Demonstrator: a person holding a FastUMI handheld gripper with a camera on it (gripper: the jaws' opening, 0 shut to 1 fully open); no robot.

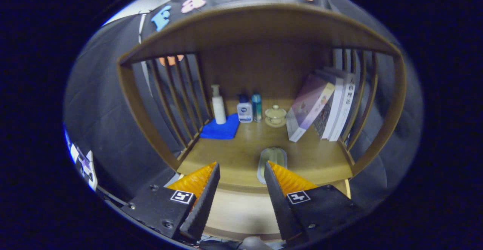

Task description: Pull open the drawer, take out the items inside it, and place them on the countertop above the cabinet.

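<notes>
Gripper [241, 174], fingers parted with nothing between them, held level with the front edge of the countertop [234, 155] and aimed into the shelf unit. Just ahead of the right finger lies a pale, oblong tray-like item [272, 158], flat on the wood, its long axis running away from the fingers; part of it is hidden behind that fingertip. The drawer front [241, 212], a smooth light-wood panel, sits below the fingers, directly under the countertop lip; whether it stands closed or ajar cannot be told. Any reach for the drawer therefore goes downward, not forward.

Farther in, left of the fingers' line: a folded blue cloth [220, 128] with a white pump bottle [218, 108] on it. At the back: two small bottles [249, 108] and a lidded ceramic cup [276, 115]. To the right, glossy books [320, 106] lean against the slatted wooden side [362, 103].
</notes>
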